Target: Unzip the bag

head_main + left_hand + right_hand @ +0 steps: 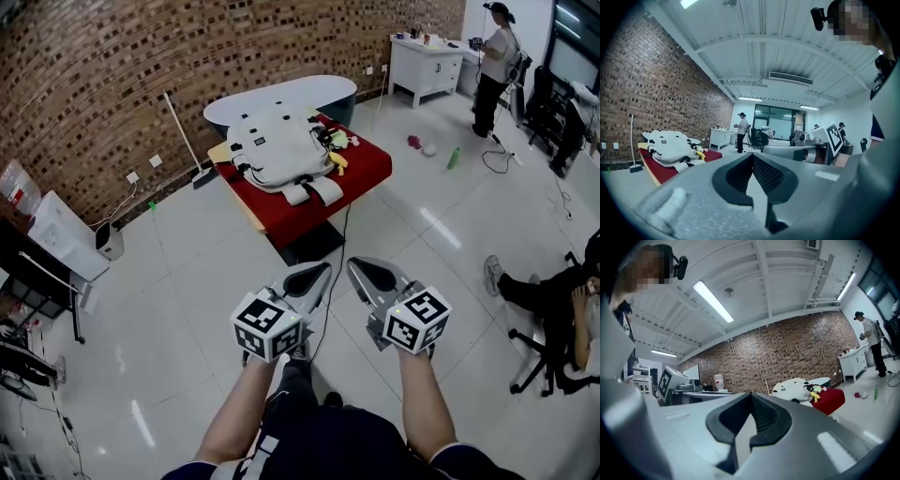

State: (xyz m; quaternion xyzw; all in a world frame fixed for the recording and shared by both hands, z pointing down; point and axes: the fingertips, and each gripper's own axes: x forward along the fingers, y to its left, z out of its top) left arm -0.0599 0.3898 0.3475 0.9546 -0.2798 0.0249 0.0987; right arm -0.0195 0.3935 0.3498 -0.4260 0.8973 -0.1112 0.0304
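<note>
A white backpack (pixel 277 147) lies flat on a low table under a red cloth (pixel 361 171), well ahead of me across the floor. It shows small at the left of the left gripper view as the same bag (pixel 670 146), and right of centre in the right gripper view as the bag (pixel 793 388). My left gripper (pixel 319 273) and right gripper (pixel 361 270) are held side by side above the floor, far short of the table. Both have their jaws together with nothing between them.
A white bathtub (pixel 281 96) stands behind the table against the brick wall. A broom (pixel 183 136) leans at the wall. A person (pixel 494 66) stands at the far right near a white cabinet (pixel 427 66). Another person sits on a chair (pixel 548 319) at right. Small things lie on the floor (pixel 431 150).
</note>
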